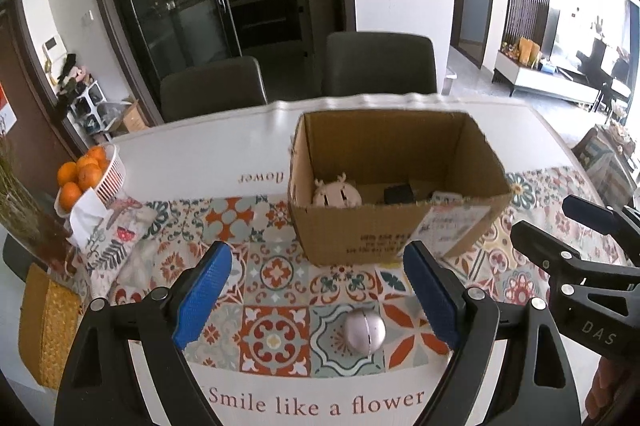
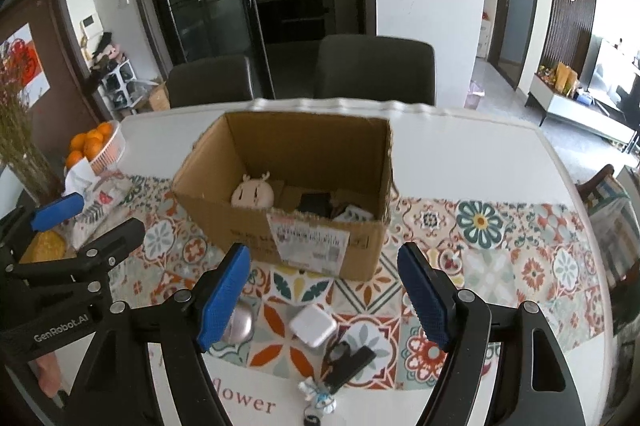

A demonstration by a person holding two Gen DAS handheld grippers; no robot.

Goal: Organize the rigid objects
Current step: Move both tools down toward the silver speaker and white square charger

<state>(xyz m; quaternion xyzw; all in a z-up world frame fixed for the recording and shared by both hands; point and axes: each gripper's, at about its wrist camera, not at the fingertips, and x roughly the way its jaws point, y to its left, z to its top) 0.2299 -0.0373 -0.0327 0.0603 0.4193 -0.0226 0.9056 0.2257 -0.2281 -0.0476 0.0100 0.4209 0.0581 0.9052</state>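
Observation:
An open cardboard box [image 1: 360, 226] stands on the patterned table runner; it also shows in the right wrist view [image 2: 224, 222]. Inside lie a cream deer-face toy [image 1: 336, 194], a black item [image 1: 398, 193] and some small things. A silver ball [image 1: 365, 331] lies on the runner between my left gripper's open fingers; it is partly hidden in the right wrist view [image 2: 240, 322]. My left gripper [image 1: 316, 296] is open and empty. My right gripper [image 2: 324, 296] is open and empty above a white charger [image 2: 313, 325] and a black key fob with a keychain [image 2: 348, 362].
A white basket of oranges [image 1: 108, 170] and a patterned tissue pouch [image 1: 116, 242] sit at the table's left. A yellow woven item [image 1: 48, 334] lies at the left edge. Two dark chairs [image 1: 380, 66] stand behind the table. Dried flowers [image 2: 16, 130] stand far left.

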